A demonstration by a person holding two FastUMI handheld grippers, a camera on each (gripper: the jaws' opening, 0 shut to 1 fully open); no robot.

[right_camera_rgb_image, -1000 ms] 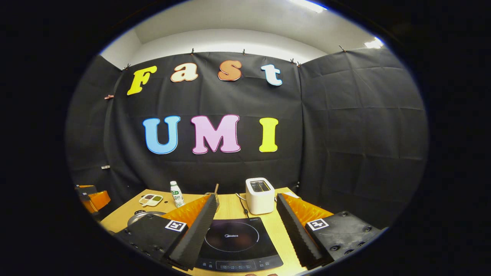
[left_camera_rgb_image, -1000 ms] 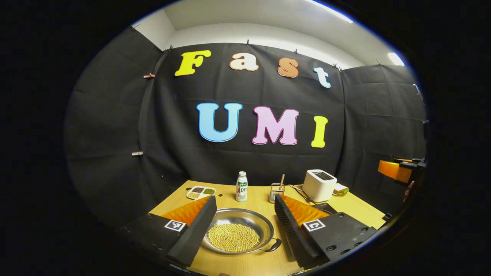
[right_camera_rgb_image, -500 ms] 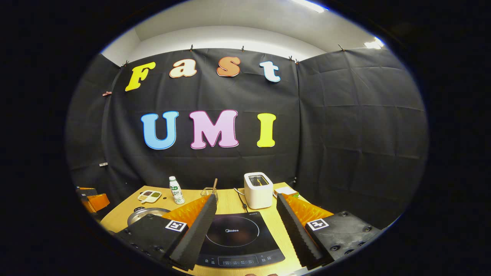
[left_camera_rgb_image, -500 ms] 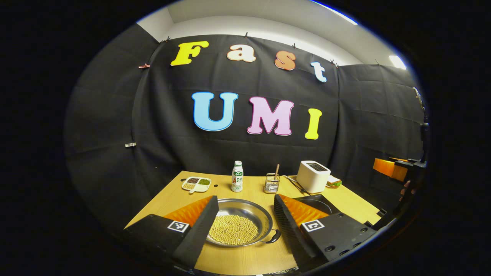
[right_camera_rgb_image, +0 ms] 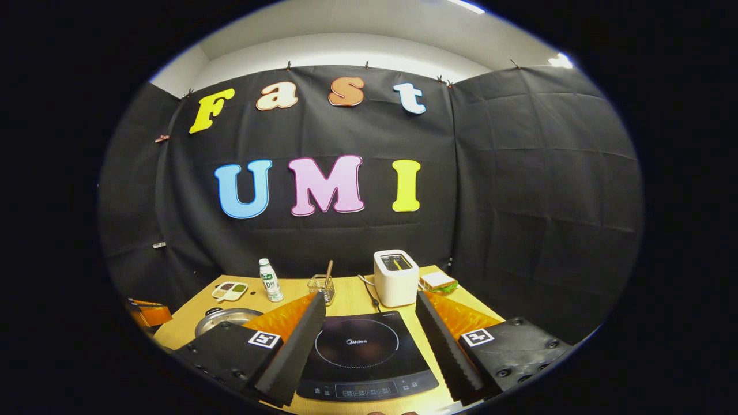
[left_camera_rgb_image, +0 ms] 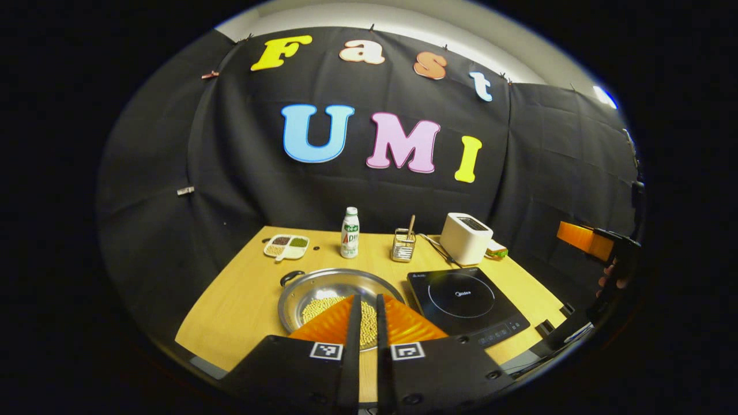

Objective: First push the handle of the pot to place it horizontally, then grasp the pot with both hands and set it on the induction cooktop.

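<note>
A shallow steel pot (left_camera_rgb_image: 323, 285) holding pale beans (left_camera_rgb_image: 316, 309) sits on the wooden table (left_camera_rgb_image: 242, 300), one black handle (left_camera_rgb_image: 291, 277) pointing far-left. Its near side is hidden behind my left gripper (left_camera_rgb_image: 365, 298), which is shut with nothing between its fingers and hangs above the pot's near rim. The black induction cooktop (left_camera_rgb_image: 467, 297) lies just right of the pot. In the right gripper view, my right gripper (right_camera_rgb_image: 369, 297) stands open above the cooktop (right_camera_rgb_image: 363, 351), and the pot (right_camera_rgb_image: 222, 317) is off to its left. The right gripper (left_camera_rgb_image: 588, 242) also appears far right in the left gripper view, in a hand (left_camera_rgb_image: 611, 281).
Along the back of the table stand a divided dish of grains (left_camera_rgb_image: 286, 245), a white bottle (left_camera_rgb_image: 349, 232), a wire holder with a stick (left_camera_rgb_image: 403, 245), a white toaster (left_camera_rgb_image: 466, 237) with its cord, and a sandwich (left_camera_rgb_image: 496, 251). Black cloth walls enclose the table.
My left gripper went from open to shut, and it rose and drew back, so the pot now lies farther below it. The right gripper barely moved.
</note>
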